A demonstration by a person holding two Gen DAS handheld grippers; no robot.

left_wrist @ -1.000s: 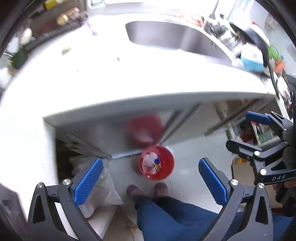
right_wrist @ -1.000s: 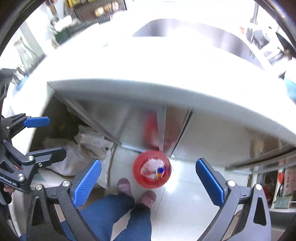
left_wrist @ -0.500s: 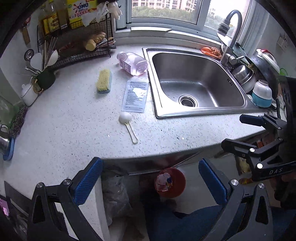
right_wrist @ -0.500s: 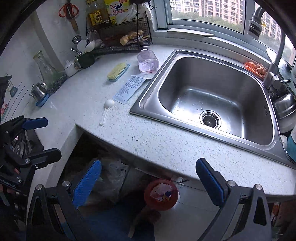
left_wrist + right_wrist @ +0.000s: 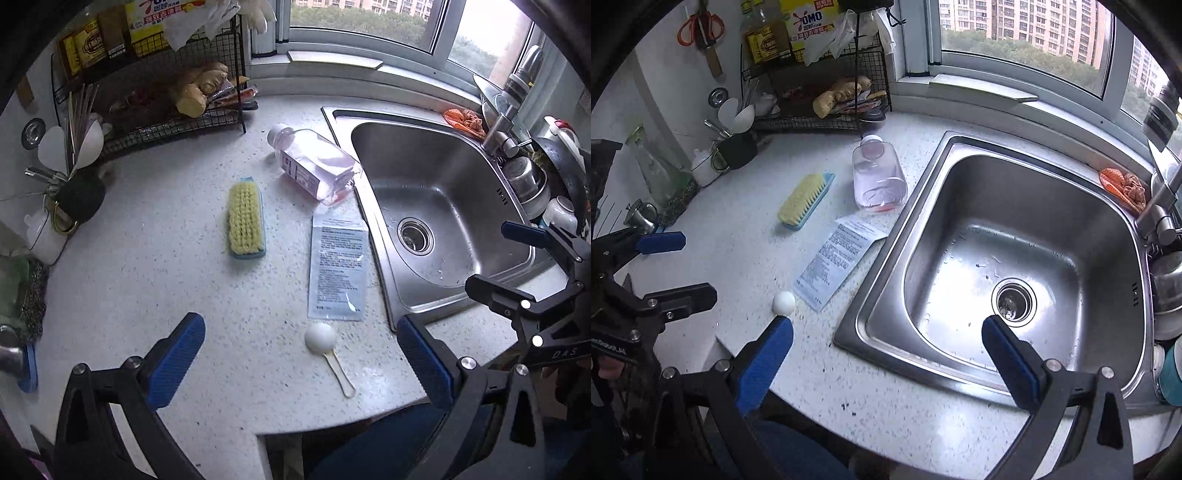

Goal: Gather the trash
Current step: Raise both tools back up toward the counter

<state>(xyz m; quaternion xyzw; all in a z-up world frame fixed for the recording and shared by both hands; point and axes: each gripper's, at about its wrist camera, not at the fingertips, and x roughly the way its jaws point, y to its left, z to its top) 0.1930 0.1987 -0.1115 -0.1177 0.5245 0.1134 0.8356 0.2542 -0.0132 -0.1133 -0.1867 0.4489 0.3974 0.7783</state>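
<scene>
While we hold both tools above a pale speckled stone countertop point(image 5: 155, 266), our left gripper point(image 5: 301, 360) has its blue-padded jaws spread wide with nothing between them, and our right gripper point(image 5: 886, 350) is likewise released and empty, hanging over the front edge of a stainless steel sink basin point(image 5: 1015, 236). We see the basin holding only water droplets around its round drain point(image 5: 1014, 301).

On the counter left of the sink lie the loose items. A clear plastic bottle with a white cap point(image 5: 314, 166) rests on its side, with what looks like a little pinkish liquid inside, just beside the sink rim. Nearer us lies a flat pale-blue printed sachet point(image 5: 339, 267), one long edge running along the sink rim. A small white plastic scoop with a thin handle point(image 5: 325, 347) sits close below the sachet. A yellow-bristled scrubbing brush with a blue back point(image 5: 245, 221) lies bristles up, left of the bottle.

At the back, a black wire rack point(image 5: 173, 110) holds ginger root and packets. A dark mug point(image 5: 79, 197) holds upright utensils. Bowls and pots are stacked right of the sink point(image 5: 532, 181).
</scene>
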